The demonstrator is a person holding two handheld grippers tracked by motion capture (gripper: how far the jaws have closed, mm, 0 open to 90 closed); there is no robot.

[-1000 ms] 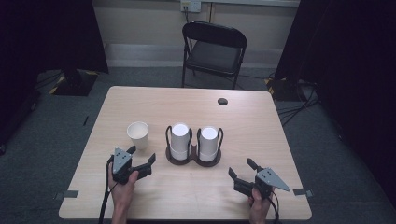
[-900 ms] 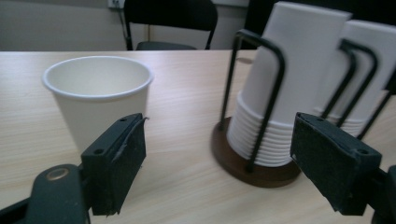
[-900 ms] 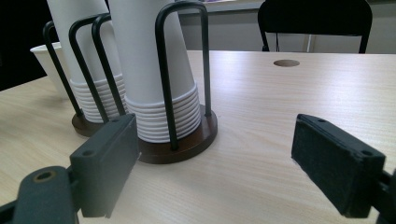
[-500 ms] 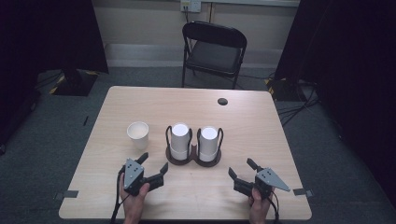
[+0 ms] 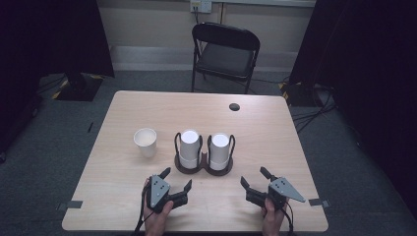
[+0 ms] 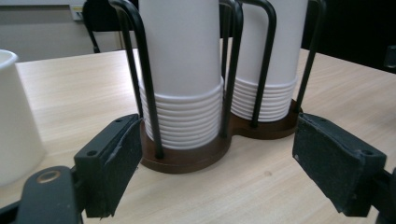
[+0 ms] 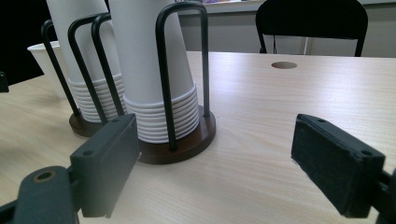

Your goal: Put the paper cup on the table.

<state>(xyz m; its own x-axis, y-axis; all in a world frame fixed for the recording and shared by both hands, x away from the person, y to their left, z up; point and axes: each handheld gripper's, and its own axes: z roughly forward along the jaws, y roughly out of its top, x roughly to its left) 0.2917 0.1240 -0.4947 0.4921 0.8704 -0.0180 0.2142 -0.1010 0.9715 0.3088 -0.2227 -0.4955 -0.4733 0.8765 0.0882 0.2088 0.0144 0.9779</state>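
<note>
A dark brown double holder with black wire loops [image 5: 204, 167] sits mid-table on the pale wooden table [image 5: 275, 142], carrying two stacks of white paper cups [image 5: 189, 147]. A single white paper cup [image 5: 146, 142] stands apart at its 9 o'clock. The left gripper [image 5: 176, 180] at 7 o'clock and the right gripper [image 5: 252, 178] at 5 o'clock both hold their jaws spread, empty. A black folding chair [image 5: 223, 54] stands at 12 o'clock
</note>
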